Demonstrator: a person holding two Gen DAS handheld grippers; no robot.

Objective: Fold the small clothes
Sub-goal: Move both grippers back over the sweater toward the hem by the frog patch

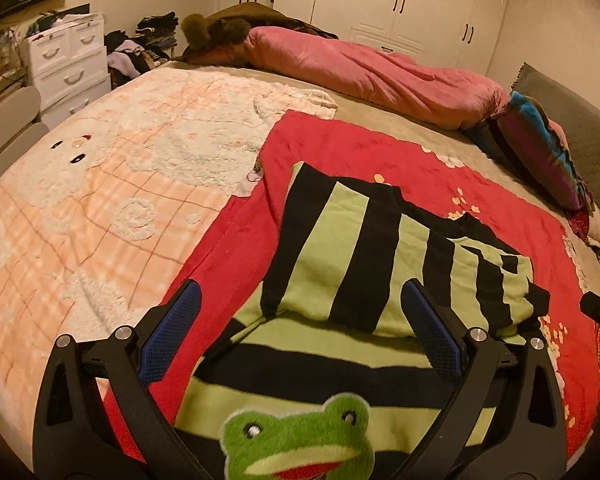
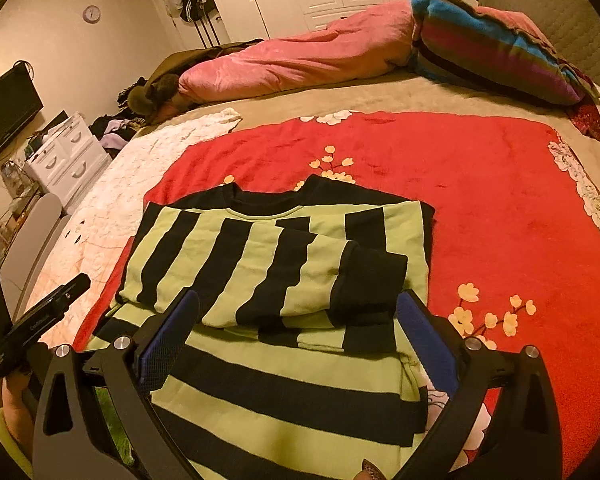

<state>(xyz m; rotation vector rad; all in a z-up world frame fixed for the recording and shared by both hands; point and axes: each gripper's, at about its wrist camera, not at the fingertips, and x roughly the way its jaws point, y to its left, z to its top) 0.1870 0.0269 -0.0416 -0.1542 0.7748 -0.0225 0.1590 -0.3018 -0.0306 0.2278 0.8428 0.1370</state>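
Observation:
A small green-and-black striped sweater [image 1: 360,264] lies flat on a red flowered blanket [image 1: 380,152], with both sleeves folded across its chest. It also shows in the right wrist view [image 2: 284,364], where one black cuff [image 2: 372,280] lies on top. My left gripper [image 1: 302,298] is open and empty just above the sweater's left side. My right gripper [image 2: 298,308] is open and empty above the sweater's lower middle. A green frog patch [image 1: 300,440] sits at the near hem. The left gripper's body [image 2: 40,316] shows at the left of the right wrist view.
The red blanket [image 2: 480,200] lies on a large bed beside a peach fleece blanket [image 1: 100,184]. A rolled pink quilt [image 1: 380,76] and a striped pillow [image 2: 492,48] lie at the far side. A white drawer unit [image 1: 68,64] stands left of the bed.

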